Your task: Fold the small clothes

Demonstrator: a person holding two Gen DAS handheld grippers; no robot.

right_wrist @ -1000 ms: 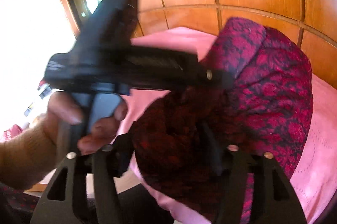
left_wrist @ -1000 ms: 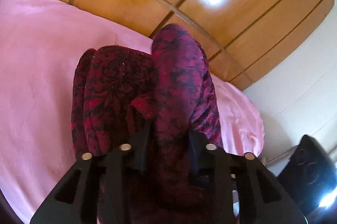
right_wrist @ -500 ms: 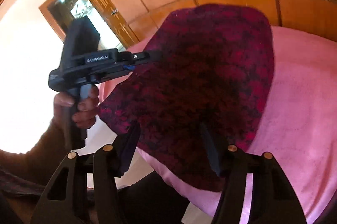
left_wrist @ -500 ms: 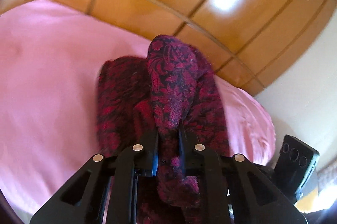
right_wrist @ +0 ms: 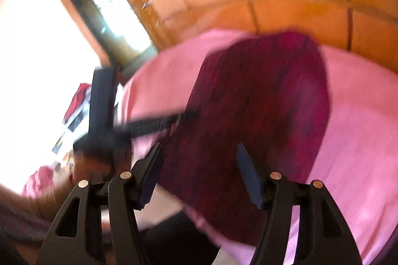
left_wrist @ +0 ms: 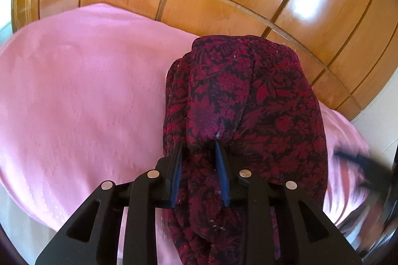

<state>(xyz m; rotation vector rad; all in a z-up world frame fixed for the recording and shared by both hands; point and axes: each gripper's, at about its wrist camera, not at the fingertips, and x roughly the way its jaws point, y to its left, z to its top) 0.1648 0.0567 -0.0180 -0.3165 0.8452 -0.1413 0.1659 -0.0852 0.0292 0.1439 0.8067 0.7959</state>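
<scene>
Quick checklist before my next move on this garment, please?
1. Left gripper grip firm: cannot tell. Its jaws are opening, and a fold of the garment fills the gap between its fingers.
2. Right gripper free to grasp: ok. Fingers wide apart, nothing pinched.
3. Garment supported: ok. It lies on the pink bedspread.
4. Edges aligned: cannot tell. The fabric is bunched and the right wrist view is blurred.

Garment (left_wrist: pixel 248 100) now folded flat on bedcover (left_wrist: pixel 87 95) — left tool (left_wrist: pixel 199 153) jaws opening, fabric between.
</scene>
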